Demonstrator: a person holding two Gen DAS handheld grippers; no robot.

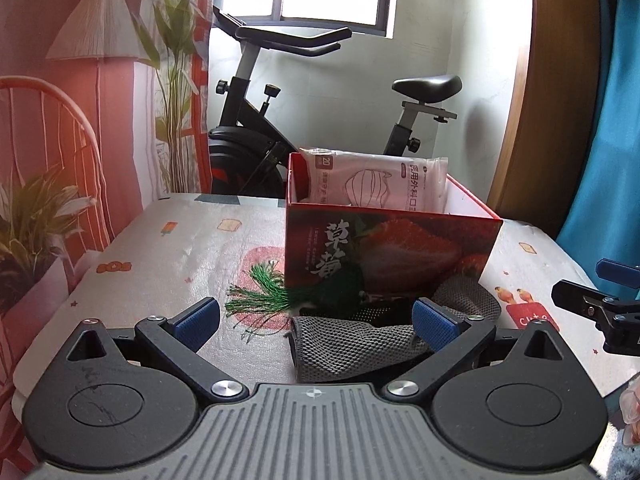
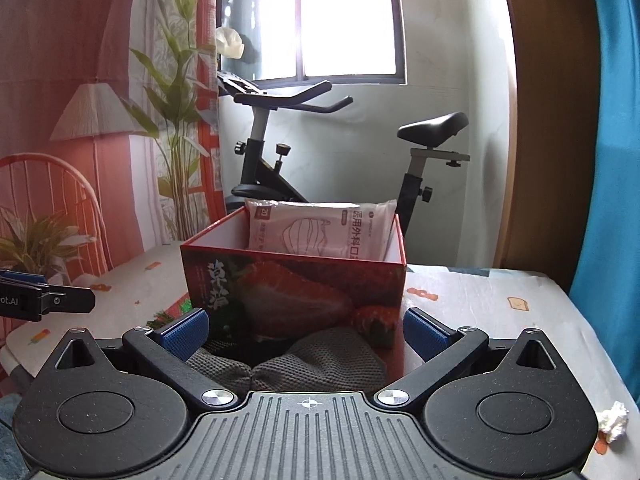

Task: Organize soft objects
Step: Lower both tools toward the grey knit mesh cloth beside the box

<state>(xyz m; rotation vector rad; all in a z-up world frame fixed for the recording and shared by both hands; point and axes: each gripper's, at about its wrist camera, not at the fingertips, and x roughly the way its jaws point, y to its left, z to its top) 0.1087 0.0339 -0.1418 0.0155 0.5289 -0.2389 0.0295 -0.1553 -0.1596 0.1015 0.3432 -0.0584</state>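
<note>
Blue-padded jaws of both the left gripper [image 1: 316, 324] and right gripper [image 2: 306, 334] stand released, empty, around a crumpled grey knitted cloth [image 1: 352, 344] on the patterned tabletop [image 1: 168, 256]; beside it lies a green tassel [image 1: 260, 300], touching the red strawberry-printed cardboard box [image 1: 392, 248] holding a white mask packet [image 1: 380, 180]

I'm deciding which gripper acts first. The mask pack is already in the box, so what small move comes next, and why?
Probably lower the right gripper onto the grey cloth and close. Both grippers are open, the cloth lies loose on the table before the box, and it sits centred between the right gripper's fingers, while the left gripper sits off to one side of it.
</note>
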